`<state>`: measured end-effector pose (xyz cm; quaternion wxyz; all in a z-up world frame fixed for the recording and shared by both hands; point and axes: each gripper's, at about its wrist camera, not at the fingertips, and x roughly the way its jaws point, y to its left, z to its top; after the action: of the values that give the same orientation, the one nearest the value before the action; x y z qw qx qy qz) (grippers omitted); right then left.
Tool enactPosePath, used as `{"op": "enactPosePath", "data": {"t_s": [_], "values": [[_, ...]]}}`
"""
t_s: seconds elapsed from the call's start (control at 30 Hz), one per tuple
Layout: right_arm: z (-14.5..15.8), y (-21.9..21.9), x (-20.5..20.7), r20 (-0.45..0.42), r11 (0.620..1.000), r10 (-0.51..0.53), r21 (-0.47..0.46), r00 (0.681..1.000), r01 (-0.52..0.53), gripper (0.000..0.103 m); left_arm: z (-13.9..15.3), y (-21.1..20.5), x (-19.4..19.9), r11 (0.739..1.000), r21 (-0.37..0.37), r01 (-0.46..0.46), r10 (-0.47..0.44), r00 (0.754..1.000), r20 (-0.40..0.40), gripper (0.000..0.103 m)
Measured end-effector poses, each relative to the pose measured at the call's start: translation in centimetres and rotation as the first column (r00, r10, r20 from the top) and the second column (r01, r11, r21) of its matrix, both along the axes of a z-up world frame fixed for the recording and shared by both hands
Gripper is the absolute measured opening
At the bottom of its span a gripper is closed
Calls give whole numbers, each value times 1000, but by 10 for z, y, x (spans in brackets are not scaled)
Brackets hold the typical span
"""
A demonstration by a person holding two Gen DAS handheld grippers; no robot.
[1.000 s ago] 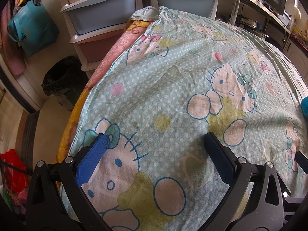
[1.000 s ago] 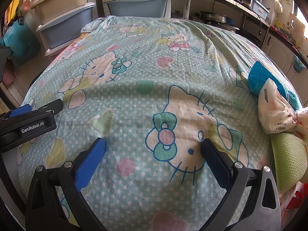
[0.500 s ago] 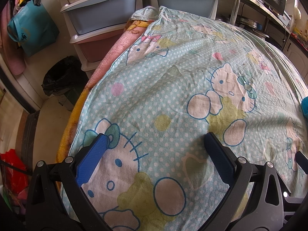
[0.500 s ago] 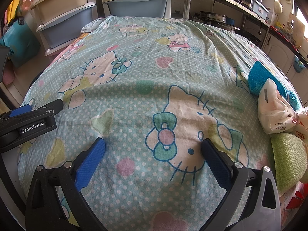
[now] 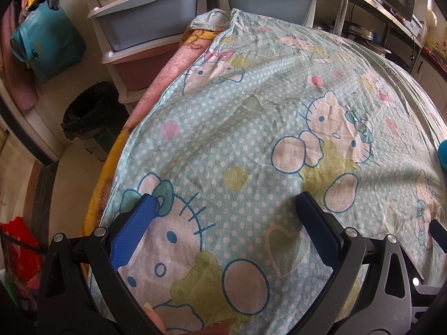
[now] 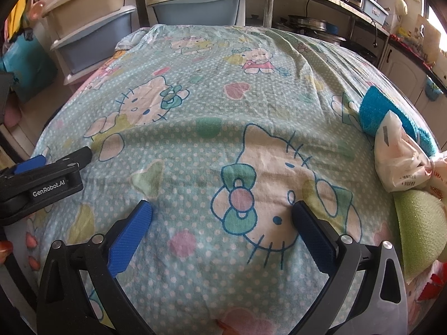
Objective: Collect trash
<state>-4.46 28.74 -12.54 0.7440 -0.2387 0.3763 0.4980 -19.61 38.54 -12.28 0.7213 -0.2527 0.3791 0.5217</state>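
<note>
My 2 tongs, left gripper (image 5: 223,209) and right gripper (image 6: 222,213), spread wide, empty. Nothing collected. White plastic bag (image 6: 396,162) waits on sheet (image 6: 212,106); bin (image 5: 89,117) unused.

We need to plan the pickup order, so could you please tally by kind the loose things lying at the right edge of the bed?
White plastic bag: 1
Blue towel: 1
Green sponge: 1
Total: 3
Both the left tongs and right tongs are open and empty over the bedsheet.
</note>
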Motion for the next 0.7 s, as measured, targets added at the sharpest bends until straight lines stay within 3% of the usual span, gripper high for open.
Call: {"op": "enactPosePath", "data": {"t_s": [0.7], "values": [[0,-1,-2,6,1000,0,-3,1000,0,98,0,-1,1,1000,-1,-1,1,1000,0,94]]}}
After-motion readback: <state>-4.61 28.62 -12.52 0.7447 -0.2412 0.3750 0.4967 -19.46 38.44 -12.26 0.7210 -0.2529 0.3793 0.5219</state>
